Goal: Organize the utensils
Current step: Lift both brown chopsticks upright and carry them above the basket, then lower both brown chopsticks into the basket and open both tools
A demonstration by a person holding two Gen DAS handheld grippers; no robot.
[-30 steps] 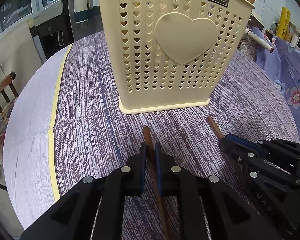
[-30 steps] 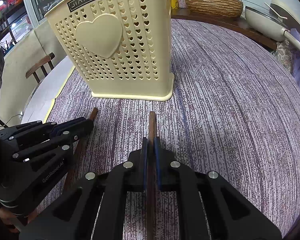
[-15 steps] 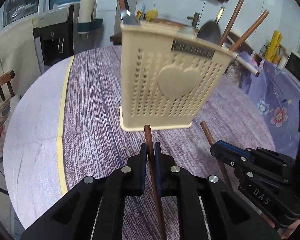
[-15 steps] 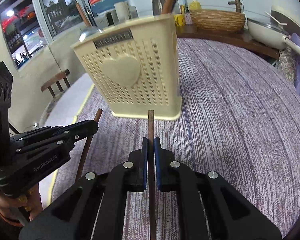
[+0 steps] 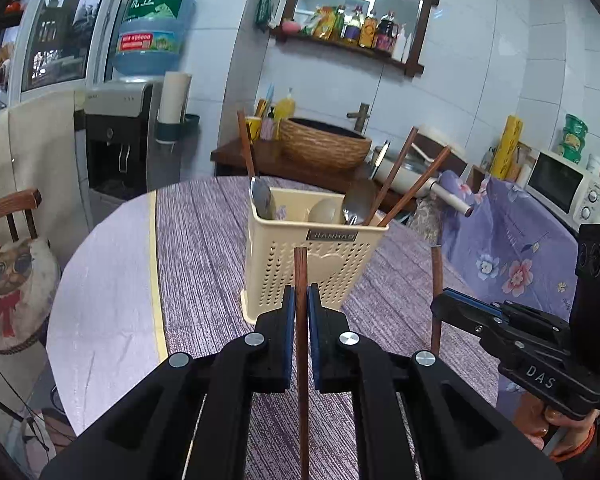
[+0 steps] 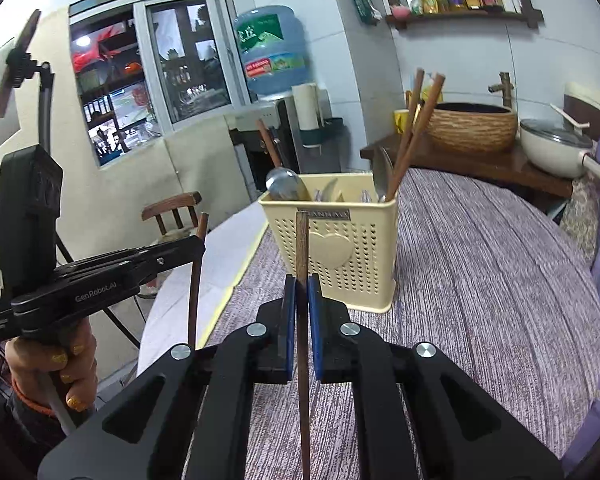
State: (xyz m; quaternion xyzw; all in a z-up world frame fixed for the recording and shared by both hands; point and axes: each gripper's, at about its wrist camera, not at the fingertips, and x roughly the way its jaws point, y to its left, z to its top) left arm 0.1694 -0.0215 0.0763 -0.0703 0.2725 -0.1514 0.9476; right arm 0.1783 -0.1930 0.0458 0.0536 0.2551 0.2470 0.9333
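Note:
A cream perforated utensil holder (image 5: 312, 264) with a heart on its front stands on the table and also shows in the right wrist view (image 6: 340, 252). It holds spoons (image 5: 262, 200) and two brown chopsticks (image 5: 404, 180). My left gripper (image 5: 299, 300) is shut on a brown chopstick (image 5: 300, 276), held upright in front of the holder. My right gripper (image 6: 302, 292) is shut on another brown chopstick (image 6: 301, 248). Each gripper shows in the other's view, the right one (image 5: 440, 304) to the right and the left one (image 6: 198, 242) to the left, with its chopstick upright.
The round table (image 5: 204, 248) has a purple striped cloth. A wooden chair (image 5: 12, 216) stands at the left. A water dispenser (image 5: 120, 136), a wicker basket (image 5: 324, 144), a pot (image 6: 552, 148) and a microwave (image 5: 560, 188) stand behind.
Both grippers have lifted up and drawn back from the holder, each with its chopstick. The holder now looks smaller and its open top with spoons and chopsticks shows.

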